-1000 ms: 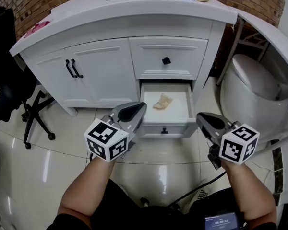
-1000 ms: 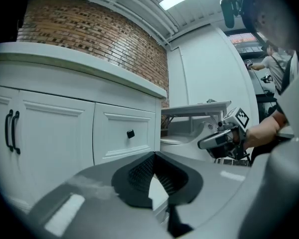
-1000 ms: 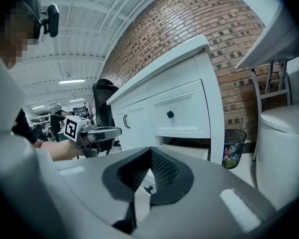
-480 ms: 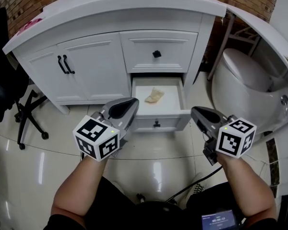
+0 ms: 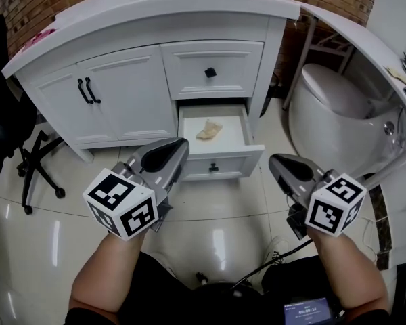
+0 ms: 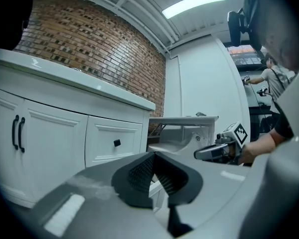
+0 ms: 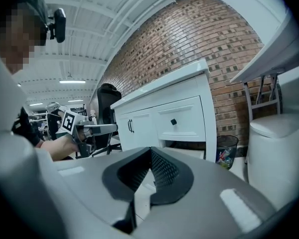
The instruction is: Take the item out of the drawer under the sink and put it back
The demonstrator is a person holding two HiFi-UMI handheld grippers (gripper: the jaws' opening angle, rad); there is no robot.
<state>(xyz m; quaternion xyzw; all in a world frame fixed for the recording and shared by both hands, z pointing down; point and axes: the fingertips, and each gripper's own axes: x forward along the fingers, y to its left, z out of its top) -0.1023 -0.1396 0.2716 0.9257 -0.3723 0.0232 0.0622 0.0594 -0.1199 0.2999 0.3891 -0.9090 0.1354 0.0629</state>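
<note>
Left tongs (image 5: 178,145) and right tongs (image 5: 275,162) closed, empty, short of the open drawer (image 5: 220,162) holding the item (image 5: 208,129), perhaps crumpled cloth: part one pair, dip in from above, pinch its raised fold

the tan item (image 5: 209,128) is too small to identify.

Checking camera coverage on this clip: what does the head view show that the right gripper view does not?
Only the head view: the tan item lying in the open lower drawer. Only the right gripper view: the right gripper close up, its jaws shut on nothing, and ceiling lights. Both: the white vanity, its upper drawer knob and the left gripper.
</note>
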